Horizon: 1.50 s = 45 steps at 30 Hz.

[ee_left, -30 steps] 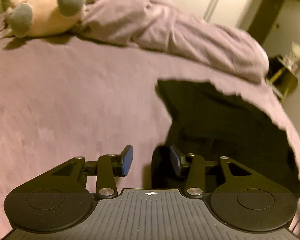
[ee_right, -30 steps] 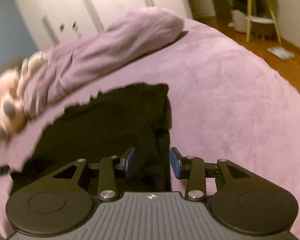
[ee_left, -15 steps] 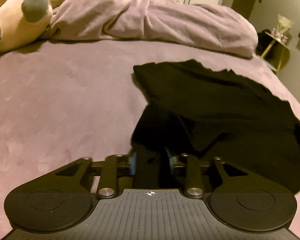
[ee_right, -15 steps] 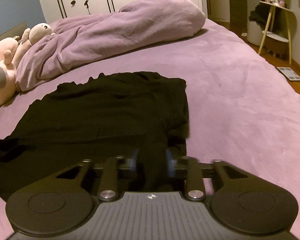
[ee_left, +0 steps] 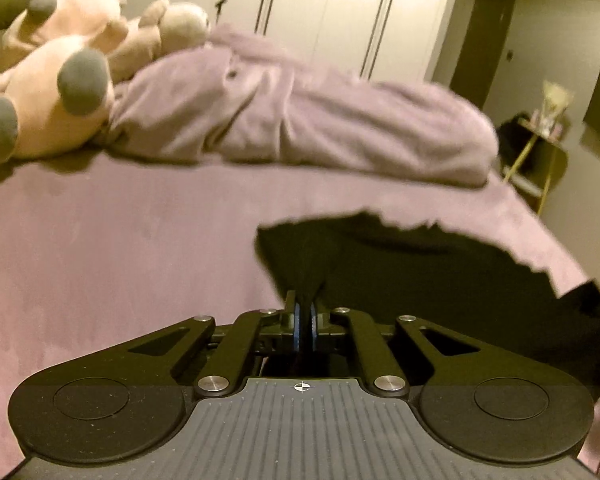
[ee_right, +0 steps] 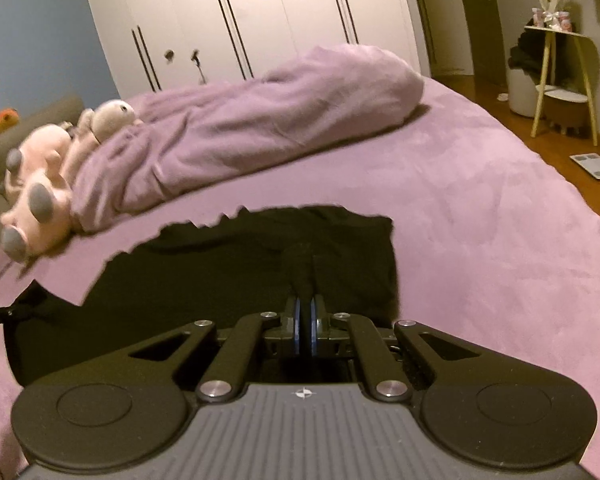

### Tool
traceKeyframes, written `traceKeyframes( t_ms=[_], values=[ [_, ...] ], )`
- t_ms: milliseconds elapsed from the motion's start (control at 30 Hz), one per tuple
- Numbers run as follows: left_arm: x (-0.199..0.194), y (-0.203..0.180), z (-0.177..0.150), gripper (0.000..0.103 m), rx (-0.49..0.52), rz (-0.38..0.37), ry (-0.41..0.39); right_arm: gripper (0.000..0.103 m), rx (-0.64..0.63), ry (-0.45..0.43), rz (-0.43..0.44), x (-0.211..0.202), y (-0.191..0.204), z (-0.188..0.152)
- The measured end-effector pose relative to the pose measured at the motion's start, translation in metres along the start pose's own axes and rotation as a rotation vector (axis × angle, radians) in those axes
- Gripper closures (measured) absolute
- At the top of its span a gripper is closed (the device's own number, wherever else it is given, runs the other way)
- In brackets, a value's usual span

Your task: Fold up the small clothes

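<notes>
A black garment (ee_left: 420, 268) lies spread on the purple bed cover (ee_left: 100, 264). In the left wrist view my left gripper (ee_left: 305, 312) is shut on the garment's near left corner, and the cloth rises in a pinched fold from between the blue pads. In the right wrist view the same black garment (ee_right: 220, 276) stretches away to the left, and my right gripper (ee_right: 305, 312) is shut on its near right corner, the fabric bunched up between the pads. Both near corners are lifted off the bed.
A rumpled purple duvet (ee_left: 300, 120) (ee_right: 240, 136) lies across the far side of the bed, with pink plush toys (ee_left: 48, 92) (ee_right: 36, 196) beside it. White wardrobes (ee_right: 240, 20) stand behind. A side table (ee_right: 556, 80) stands on the wooden floor (ee_right: 548, 152) to the right.
Both grippers went from open beside the garment's near corners to shut on them. Both have since risen, lifting the near edge, and the views now look more level across the bed.
</notes>
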<state>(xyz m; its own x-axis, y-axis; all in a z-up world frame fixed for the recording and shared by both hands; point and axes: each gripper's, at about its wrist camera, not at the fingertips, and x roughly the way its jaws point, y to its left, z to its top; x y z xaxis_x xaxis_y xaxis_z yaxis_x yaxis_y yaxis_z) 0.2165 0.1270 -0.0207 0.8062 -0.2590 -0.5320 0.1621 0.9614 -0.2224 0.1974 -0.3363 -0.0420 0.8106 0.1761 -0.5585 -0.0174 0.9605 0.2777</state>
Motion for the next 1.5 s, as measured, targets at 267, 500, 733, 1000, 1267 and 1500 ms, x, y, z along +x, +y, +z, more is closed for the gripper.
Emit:
traceKeyframes(
  t_ms=[267,500,733,1000,1267,1500],
  values=[
    [0.004,-0.021,0.041,0.096,0.044,0.004,-0.09,0.099,0.019,-0.058,0.017,0.013,0.01,0.025],
    [0.025,-0.019,0.074,0.096,0.02,0.03,-0.149,0.099,-0.001,-0.127,-0.013,0.029,0.014,0.057],
    [0.1,-0.011,0.077,0.096,-0.015,0.152,-0.058,0.099,0.004,-0.119,-0.157,0.094,0.006,0.078],
    [0.151,0.001,0.052,0.096,0.042,0.203,0.118,0.099,-0.032,0.071,-0.203,0.161,-0.006,0.061],
    [0.143,-0.01,0.095,0.096,0.012,0.214,-0.073,0.1,-0.088,-0.092,-0.239,0.159,0.006,0.086],
    [0.177,-0.008,0.092,0.075,-0.059,0.312,-0.026,0.097,-0.085,-0.128,-0.36,0.18,0.004,0.098]
  ],
)
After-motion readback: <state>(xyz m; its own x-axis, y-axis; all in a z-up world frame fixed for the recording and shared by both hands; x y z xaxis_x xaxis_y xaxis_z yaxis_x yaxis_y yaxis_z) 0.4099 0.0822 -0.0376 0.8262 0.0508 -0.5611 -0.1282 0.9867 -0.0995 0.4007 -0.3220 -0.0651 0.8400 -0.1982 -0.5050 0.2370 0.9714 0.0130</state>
